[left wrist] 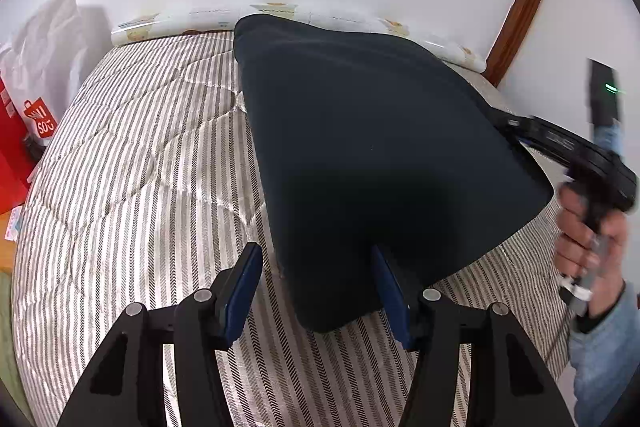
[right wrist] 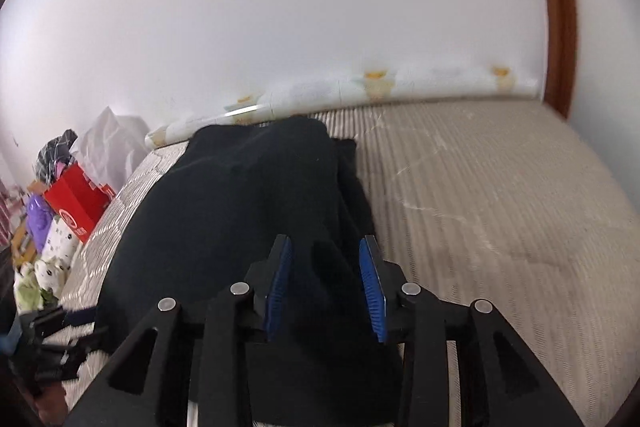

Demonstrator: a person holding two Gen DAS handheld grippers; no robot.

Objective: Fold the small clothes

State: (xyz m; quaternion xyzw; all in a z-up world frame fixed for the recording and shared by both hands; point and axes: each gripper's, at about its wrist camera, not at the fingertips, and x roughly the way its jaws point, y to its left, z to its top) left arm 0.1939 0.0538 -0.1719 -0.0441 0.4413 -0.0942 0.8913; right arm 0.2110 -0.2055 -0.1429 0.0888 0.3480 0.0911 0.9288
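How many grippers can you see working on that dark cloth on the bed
2. The left gripper is at the near corner of the dark cloth, jaws apart. The right gripper is at the cloth's opposite edge, jaws apart with fabric between them.

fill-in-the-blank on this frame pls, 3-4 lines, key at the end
1. The garment being folded is ____ in colour.
2. It lies on a quilted bedcover patterned with ____.
3. In the left wrist view, the left gripper has its blue-padded jaws ____, with a corner of the garment between them.
4. Beside the bed stands a paper bag coloured ____, next to a white plastic bag.

Missing words: black; stripes; open; red
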